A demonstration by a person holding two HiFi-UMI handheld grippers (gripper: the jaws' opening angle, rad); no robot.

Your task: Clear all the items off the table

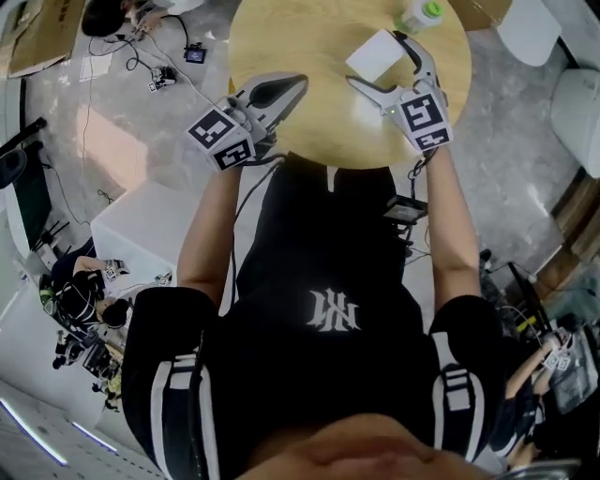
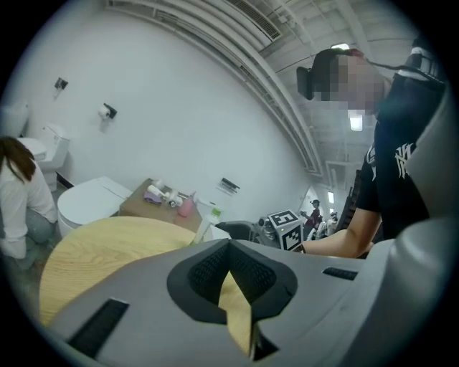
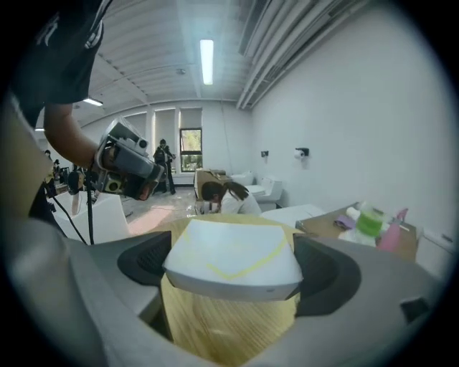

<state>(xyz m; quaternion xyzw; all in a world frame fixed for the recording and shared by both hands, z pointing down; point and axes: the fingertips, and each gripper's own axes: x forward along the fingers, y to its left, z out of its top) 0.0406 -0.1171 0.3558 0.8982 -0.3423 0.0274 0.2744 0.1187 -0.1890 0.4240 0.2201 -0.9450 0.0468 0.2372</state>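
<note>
Round wooden bench point(image 1: 300, 37) in a white-walled room. The right tool point(image 1: 375, 60) grips a white box point(image 3: 233, 258), one pad on each side; the box appears raised off the bench. The left tool point(image 1: 300, 82) is closed and empty over the near edge. A green-capped bottle point(image 1: 419, 16) stands at the far edge. Judged status: box removal in progress, bottle outstanding.

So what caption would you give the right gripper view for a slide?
Right gripper clamps a white box over the round wooden table.
</note>
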